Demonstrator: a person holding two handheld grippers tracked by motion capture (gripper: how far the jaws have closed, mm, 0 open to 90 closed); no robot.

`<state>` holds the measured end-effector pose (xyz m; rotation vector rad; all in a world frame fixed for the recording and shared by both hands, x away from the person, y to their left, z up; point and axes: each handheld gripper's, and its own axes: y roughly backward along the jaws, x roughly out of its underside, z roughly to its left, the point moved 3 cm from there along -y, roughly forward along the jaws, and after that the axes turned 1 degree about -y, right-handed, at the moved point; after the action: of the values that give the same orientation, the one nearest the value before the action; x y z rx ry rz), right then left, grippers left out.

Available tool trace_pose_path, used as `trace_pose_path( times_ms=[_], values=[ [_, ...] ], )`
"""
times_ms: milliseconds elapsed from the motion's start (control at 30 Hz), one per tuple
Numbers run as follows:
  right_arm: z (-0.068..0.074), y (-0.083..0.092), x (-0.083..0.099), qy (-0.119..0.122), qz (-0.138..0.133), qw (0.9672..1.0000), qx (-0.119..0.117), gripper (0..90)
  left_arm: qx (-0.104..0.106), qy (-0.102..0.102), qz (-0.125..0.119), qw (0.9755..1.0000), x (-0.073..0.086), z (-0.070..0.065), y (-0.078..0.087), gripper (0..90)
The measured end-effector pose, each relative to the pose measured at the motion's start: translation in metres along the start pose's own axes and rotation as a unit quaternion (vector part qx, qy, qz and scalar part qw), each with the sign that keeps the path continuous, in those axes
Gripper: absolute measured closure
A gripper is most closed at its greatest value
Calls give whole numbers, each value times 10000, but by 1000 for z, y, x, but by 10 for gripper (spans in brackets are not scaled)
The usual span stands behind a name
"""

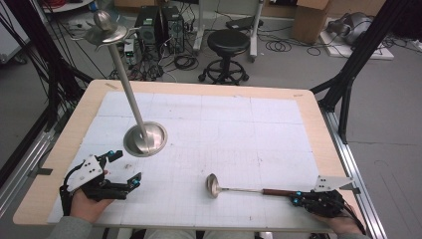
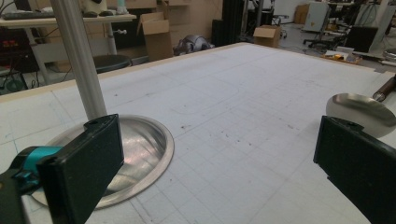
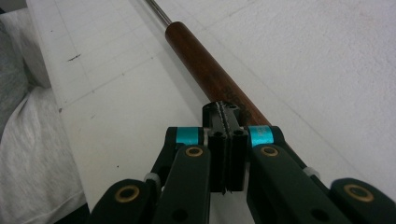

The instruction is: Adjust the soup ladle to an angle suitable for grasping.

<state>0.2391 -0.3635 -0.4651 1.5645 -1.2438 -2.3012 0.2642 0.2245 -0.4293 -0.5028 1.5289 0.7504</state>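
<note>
The ladle [image 1: 239, 188] lies at the lower centre of the high view, its wooden handle [image 3: 210, 77] beside the clenched, empty right gripper [image 3: 226, 116]. The left gripper [image 1: 122, 169], lower left, is held released near the metal stand [image 1: 145, 138].

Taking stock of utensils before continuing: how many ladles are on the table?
1: the ladle lies on the table's near right part, beside the right gripper; nothing seems hidden.

Steel ladle [image 1: 234, 189], wooden handle, flat on table
</note>
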Motion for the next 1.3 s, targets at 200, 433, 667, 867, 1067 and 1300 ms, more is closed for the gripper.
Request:
trace_pose_path(
  times_ms=[200,433,667,867,1067,1300],
  values=[
    [-2,-2,-2,142,19,9998,105,900,-25,5,31,10000,1,0,0,20],
    [-6,-6,-5,292,37,9992,277,900,-44,-1,27,10000,1,1,2,20],
    [-14,-14,-14,334,-6,9983,481,900,-64,2,16,10000,1,1,3,20],
    [-21,-21,-20,220,31,9984,523,900,-114,-10,86,9999,3,2,0,20],
    [-25,-26,-27,119,49,9982,592,900,-135,-7,80,9999,3,3,1,20],
    [-28,-37,-38,158,102,9970,752,900,-182,-3,93,9998,4,2,5,20]
  ],
)
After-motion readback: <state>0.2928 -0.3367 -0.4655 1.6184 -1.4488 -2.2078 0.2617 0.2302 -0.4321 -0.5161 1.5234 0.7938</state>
